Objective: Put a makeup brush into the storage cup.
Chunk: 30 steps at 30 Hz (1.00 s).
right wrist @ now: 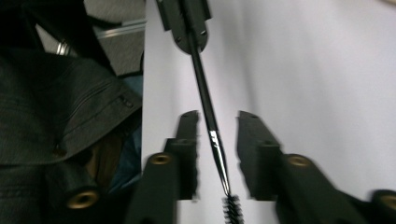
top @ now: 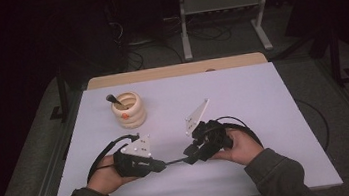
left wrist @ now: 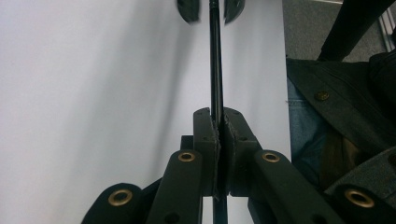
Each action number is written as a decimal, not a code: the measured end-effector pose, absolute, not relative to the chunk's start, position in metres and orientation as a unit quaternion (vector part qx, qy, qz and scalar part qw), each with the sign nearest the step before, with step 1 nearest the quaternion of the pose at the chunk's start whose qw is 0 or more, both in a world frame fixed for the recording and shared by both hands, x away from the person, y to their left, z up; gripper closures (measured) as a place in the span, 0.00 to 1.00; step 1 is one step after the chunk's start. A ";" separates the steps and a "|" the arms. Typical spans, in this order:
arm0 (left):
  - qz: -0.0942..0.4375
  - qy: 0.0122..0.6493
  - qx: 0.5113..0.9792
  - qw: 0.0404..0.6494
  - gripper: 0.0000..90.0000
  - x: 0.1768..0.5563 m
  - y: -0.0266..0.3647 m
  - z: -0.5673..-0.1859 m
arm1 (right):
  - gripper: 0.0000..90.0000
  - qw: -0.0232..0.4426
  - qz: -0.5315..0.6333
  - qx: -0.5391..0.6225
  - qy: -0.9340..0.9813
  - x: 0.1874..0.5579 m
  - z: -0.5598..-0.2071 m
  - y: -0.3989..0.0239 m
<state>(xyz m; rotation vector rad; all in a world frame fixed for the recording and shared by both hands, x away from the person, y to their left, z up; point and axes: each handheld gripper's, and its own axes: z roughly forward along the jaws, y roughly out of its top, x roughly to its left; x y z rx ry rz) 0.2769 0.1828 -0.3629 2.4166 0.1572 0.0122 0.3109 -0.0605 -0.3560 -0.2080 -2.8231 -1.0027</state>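
Brush [right wrist: 208, 109]: slim black wand held level above the table [top: 243, 99], left gripper [left wrist: 218, 123] clamped on its handle, right gripper [right wrist: 217, 122] standing open around the bristle end (apparently a hand-over).

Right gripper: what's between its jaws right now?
The thin black brush, bristle end nearest the camera, passes untouched between the right gripper's open jaws in its own view; the left gripper clamps its handle.

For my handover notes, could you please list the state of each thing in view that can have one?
Left gripper: shut on the brush handle.
Right gripper: open, jaws either side of the brush, not touching.
Brush: held off the table, bristle end at the right gripper.
Ribbed holder: upright, a dark tool inside.
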 end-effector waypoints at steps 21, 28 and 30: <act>0.011 0.035 0.944 0.329 0.93 0.267 0.168 -0.368 | 0.94 0.070 -0.246 -0.015 -0.967 0.297 -0.346 -0.035; 0.016 0.040 0.941 0.335 0.95 0.267 0.172 -0.369 | 0.69 0.058 -0.280 -0.047 -0.957 0.298 -0.342 -0.043; 0.015 0.047 0.938 0.343 0.95 0.268 0.176 -0.370 | 0.65 0.055 -0.303 -0.066 -0.949 0.302 -0.341 -0.051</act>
